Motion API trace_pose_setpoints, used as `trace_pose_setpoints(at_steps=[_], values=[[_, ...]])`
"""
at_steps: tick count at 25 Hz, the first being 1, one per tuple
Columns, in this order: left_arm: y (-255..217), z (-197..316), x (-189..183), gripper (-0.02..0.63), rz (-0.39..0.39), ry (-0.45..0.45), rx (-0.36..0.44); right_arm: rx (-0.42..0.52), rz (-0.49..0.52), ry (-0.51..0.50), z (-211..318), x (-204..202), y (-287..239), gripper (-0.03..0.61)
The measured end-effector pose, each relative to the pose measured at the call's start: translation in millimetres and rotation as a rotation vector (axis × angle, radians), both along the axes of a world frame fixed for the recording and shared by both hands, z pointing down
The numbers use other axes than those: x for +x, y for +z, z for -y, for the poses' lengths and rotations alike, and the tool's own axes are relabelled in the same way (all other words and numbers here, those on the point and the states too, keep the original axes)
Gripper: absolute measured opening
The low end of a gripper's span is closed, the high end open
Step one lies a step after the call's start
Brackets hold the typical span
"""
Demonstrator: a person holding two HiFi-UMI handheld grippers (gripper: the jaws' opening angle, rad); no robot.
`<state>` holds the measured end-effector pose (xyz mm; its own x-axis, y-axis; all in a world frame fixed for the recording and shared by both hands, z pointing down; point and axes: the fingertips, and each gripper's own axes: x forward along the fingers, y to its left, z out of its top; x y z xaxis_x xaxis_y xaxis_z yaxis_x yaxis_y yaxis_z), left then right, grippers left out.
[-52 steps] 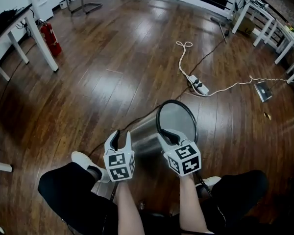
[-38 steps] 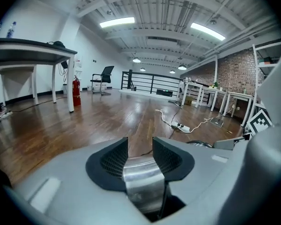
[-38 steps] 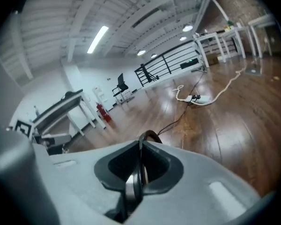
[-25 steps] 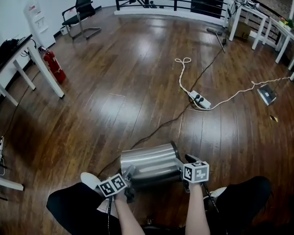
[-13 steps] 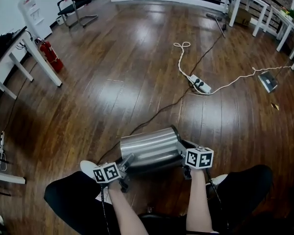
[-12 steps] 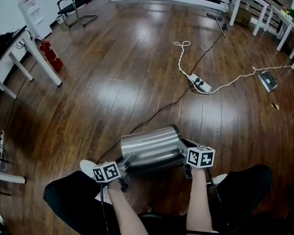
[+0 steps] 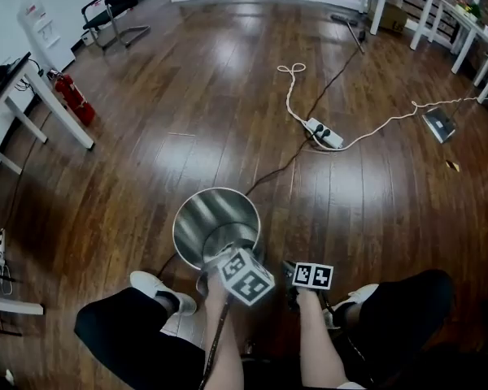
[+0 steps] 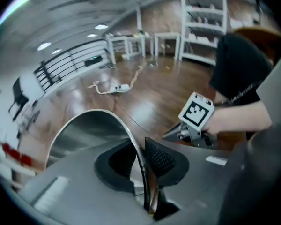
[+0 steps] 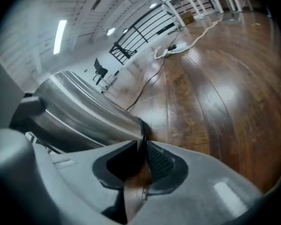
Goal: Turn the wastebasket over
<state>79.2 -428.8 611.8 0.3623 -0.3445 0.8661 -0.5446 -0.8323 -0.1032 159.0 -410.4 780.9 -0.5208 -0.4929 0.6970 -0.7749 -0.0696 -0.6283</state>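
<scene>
**Operator:** Where is the wastebasket?

**Guide:** The wastebasket [image 7: 215, 222] stands on the wood floor [image 7: 228, 96], just in front of your white shoe [image 7: 150, 285]. Its open mouth faces up toward your head camera.

**Operator:** What is the left gripper doing?

**Guide:** Your left gripper [image 8: 141, 161] is clamped on the thin metal top rim [image 8: 103, 110]. One pad sits inside the wall, the other outside.

**Operator:** And the right gripper?

**Guide:** Your right gripper [image 9: 141, 156] is at the right side of the wastebasket. Its jaws are closing. The black ring [image 9: 141, 125] at the end of the wastebasket is between the pads, which sit against it on both sides.

**Operator:** Is anything else nearby?

**Guide:** A power strip [image 7: 324, 133] with a white cord lies well apart, farther out on the floor.
</scene>
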Motion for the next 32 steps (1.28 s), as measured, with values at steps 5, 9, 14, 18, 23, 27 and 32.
trace_pose_setpoints(at_steps=[5,9,14,18,23,27,32], values=[[25,-18,19,0.088,0.228,0.165,0.16,0.095,-0.116,0.166,32,54,-23,0.051],[24,-9,9,0.076,0.069,0.004,0.134,0.214,-0.103,0.205,51,60,-68,0.05],[28,-4,8,0.145,0.233,0.069,0.38,0.358,-0.144,0.029,39,27,-114,0.076],[-11,-24,13,0.313,-0.037,-0.03,0.568,0.574,-0.205,-0.024,13,14,-164,0.094],[-79,-75,-21,0.347,-0.305,-0.231,0.645,0.747,-0.287,-0.105,-55,-18,-209,0.094],[-131,-138,-52,0.347,-0.565,-0.371,0.672,0.899,-0.297,-0.132,-119,-45,-260,0.094],[-171,-227,-106,0.342,-0.691,-0.54,0.671,1.068,-0.332,-0.124,-211,-64,-328,0.219]])
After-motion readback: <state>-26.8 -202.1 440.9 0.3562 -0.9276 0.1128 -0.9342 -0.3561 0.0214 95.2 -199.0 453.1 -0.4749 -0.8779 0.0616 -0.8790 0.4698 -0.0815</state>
